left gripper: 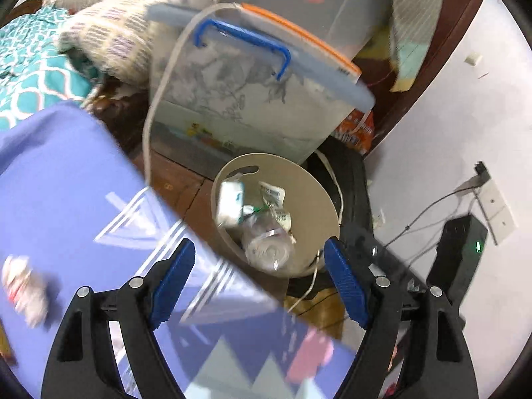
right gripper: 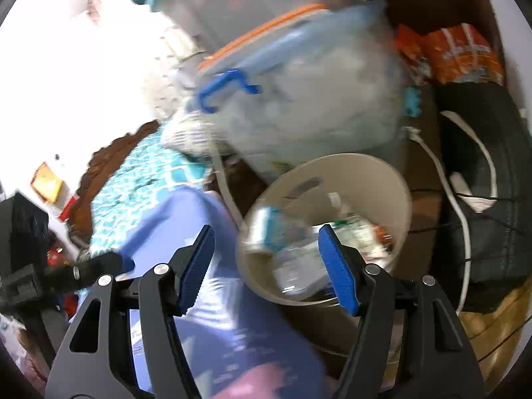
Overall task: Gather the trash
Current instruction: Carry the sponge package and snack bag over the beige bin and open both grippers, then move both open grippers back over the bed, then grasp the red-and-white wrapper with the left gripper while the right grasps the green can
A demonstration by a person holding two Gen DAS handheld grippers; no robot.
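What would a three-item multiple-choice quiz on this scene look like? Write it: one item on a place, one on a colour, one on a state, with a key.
1. Where does the beige waste bin stand?
A. on the purple mat
B. on the floor beside the purple mat
C. on the storage box

2. What colour is the handle of the clear storage box?
A. blue
B. red
C. green

3. How is the left gripper?
A. shut on a bottle
B. shut, empty
C. open, empty

Key: 1 B, the bin sits off the mat's edge on brown floor. 2 A, the handle shows blue. 3 C, its fingers stand wide apart with nothing between.
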